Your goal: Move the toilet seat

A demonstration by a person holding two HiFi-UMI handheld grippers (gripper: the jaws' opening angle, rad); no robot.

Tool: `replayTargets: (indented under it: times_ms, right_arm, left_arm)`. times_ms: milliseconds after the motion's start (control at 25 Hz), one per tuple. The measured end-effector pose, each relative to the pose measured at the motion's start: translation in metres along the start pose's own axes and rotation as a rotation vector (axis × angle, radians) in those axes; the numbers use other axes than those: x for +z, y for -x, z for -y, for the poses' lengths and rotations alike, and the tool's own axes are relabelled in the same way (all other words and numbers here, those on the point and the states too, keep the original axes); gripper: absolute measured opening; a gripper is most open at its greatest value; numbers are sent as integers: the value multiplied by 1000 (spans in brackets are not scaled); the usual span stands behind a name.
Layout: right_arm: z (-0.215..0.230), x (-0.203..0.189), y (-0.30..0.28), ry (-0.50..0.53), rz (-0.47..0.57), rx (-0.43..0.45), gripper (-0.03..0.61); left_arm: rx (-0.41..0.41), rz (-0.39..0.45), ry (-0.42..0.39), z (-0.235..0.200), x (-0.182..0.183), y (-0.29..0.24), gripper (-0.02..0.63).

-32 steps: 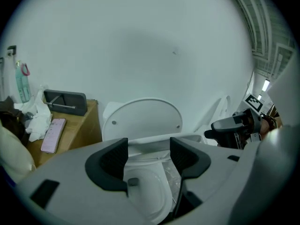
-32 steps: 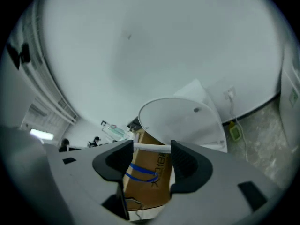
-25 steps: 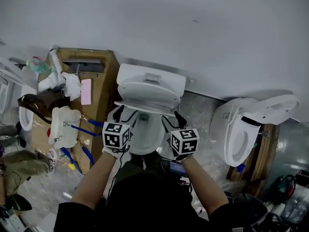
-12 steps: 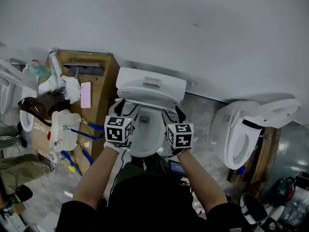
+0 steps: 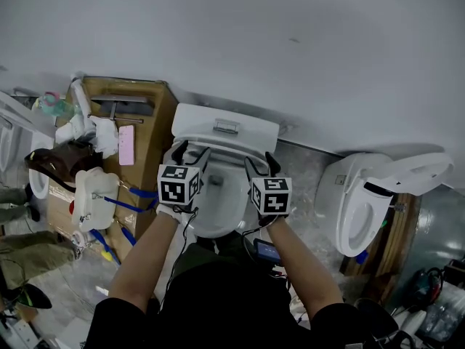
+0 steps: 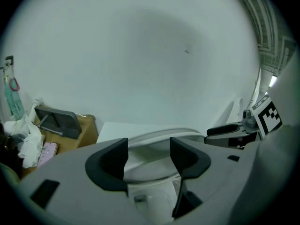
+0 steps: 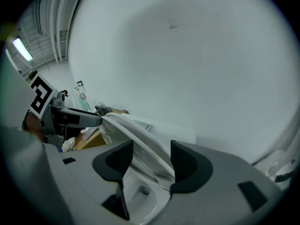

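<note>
Change since a second ago: both hand-held grippers have travelled forward toward the cistern, and the toilet seat has tilted up further.

Count, as I read it from here:
- Hand-held grippers, two. The left hand-held gripper and the right hand-held gripper are side by side over the bowl, arms extended and roughly parallel.
- Jaws, both pairs: apart. The seat rim runs through each gap; I see no pad pressed tight on it.
- Toilet seat, one, half raised, leaning toward the cistern, above the open bowl.
- Toilets, two in clear view; the second toilet stands to the right, lid up.
- Cardboard box, one, left of the cistern, pink flat item on it.
</note>
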State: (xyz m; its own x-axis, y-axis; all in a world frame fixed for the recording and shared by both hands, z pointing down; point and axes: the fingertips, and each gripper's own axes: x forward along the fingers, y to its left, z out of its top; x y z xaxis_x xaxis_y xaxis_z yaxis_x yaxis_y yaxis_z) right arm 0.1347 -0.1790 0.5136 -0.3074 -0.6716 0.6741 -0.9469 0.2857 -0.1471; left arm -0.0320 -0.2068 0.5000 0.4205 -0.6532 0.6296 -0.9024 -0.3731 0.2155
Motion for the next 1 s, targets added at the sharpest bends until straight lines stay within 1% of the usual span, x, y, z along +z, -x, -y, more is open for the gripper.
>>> replayTargets:
  times_ms: [240, 560, 760, 880, 1000]
  right_arm:
    - [3, 4, -7, 3, -15, 7, 272]
    - [6, 6, -12, 6, -29, 16, 272]
    - [5, 7, -6, 0, -25, 8, 272]
    - [8, 9, 0, -17, -11, -5, 272]
    - [6, 13, 10, -34, 6, -6, 272]
  left_arm:
    - [2, -4, 14, -4, 3, -7, 284]
    - [0, -14, 12, -5, 6, -11, 284]
    - [4, -22, 11, -7, 4, -5, 284]
    - [0, -39, -6, -5, -2, 2, 284]
    - [-13, -37, -1, -2, -7, 14, 284]
